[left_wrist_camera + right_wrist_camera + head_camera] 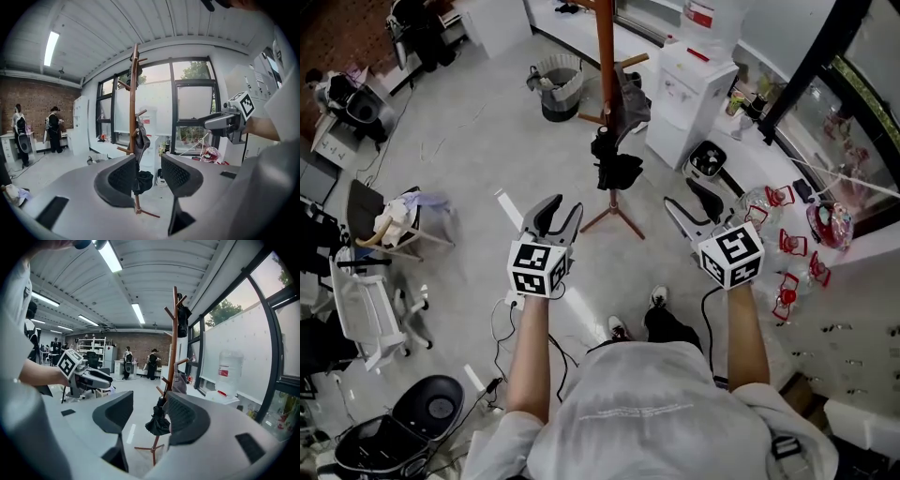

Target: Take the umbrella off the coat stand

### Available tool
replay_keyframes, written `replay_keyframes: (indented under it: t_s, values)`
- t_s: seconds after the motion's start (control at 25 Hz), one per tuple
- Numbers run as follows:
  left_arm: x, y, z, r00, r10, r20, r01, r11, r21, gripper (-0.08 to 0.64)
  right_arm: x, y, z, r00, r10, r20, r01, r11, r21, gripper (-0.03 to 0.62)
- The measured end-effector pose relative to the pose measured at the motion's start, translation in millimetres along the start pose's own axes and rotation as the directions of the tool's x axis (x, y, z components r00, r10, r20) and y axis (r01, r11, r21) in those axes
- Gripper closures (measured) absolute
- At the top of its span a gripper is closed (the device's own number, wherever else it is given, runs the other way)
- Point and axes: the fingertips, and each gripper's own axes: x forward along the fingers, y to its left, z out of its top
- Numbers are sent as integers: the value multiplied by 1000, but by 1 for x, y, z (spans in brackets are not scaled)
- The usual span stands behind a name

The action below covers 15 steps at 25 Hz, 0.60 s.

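A tall brown coat stand (606, 56) rises ahead of me on the grey floor. A folded black umbrella (613, 161) hangs low on its pole, above the splayed feet. Both grippers are held up short of it, apart from the stand. My left gripper (562, 212) is open and empty; in the left gripper view the umbrella (142, 181) shows far off between its jaws (149, 162). My right gripper (690, 206) stands wide open with nothing in it, and the umbrella (158, 421) shows beyond its jaws (151, 402).
A grey bag (632, 105) hangs on the stand. Behind it stand a white water dispenser (688, 86) and a waste bin (557, 86). Red glassware (787, 251) crowds a counter at right. Chairs (367, 309) and cables lie at left. People (54, 128) stand far off.
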Motion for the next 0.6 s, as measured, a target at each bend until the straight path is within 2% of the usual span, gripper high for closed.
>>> replay_keyframes:
  t_s: [0.24,0.4,0.6]
  values:
    - [44,3,3,1000,1,-20,-1,1000,-9,376,26,-34,-9,1000,27,2,-27,999,27,357]
    - [78,13,10,999,18,-29,-19,1000,-23,376,47,-67,0,998,35,50,-36,999,30,394]
    - [125,19,15,997,39,-61,-40,999,-25,376,70,-107,-5,997,65,39,-66,998,7,346]
